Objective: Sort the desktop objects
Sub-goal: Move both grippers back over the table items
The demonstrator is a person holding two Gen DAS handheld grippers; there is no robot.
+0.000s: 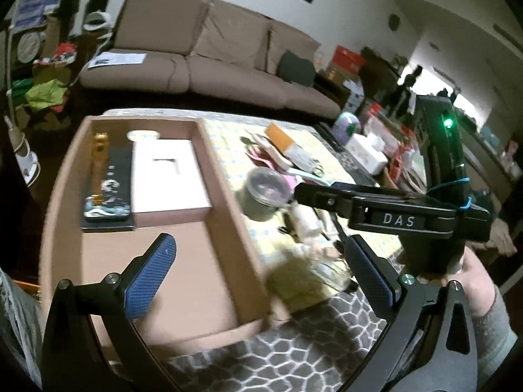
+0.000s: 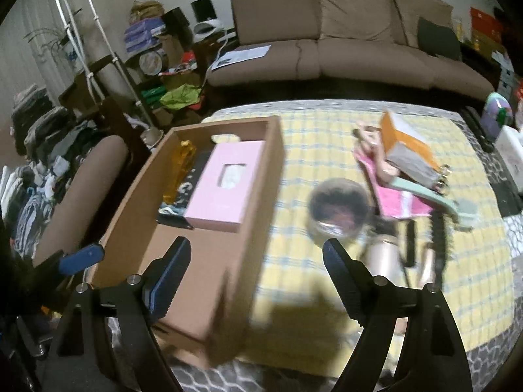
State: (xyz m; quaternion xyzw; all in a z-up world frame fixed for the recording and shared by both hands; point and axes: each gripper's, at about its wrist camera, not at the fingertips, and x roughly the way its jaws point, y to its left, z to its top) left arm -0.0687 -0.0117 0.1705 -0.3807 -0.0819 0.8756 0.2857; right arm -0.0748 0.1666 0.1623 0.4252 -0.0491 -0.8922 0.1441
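An open cardboard box (image 1: 225,192) holds a pink tissue box (image 2: 225,189), a golden figure (image 2: 183,170) and a dark patterned case (image 1: 108,202). To its right, on the yellow checked cloth (image 2: 310,137), stand a glass jar (image 2: 340,209), an orange and white carton (image 2: 408,150) and pink and mint items (image 2: 392,199). My left gripper (image 1: 261,261) hangs open over the box's right wall, nothing between its fingers. My right gripper (image 2: 258,261) is open too, above that wall, with the jar just beyond its right finger. Its black body (image 1: 398,219) crosses the left wrist view.
A brown sofa (image 2: 343,42) runs behind the table. Clutter and clothes pile up at the left (image 2: 49,137). White boxes and a purple object (image 1: 362,150) crowd the table's far right. A hand (image 1: 474,281) grips the right gripper's handle.
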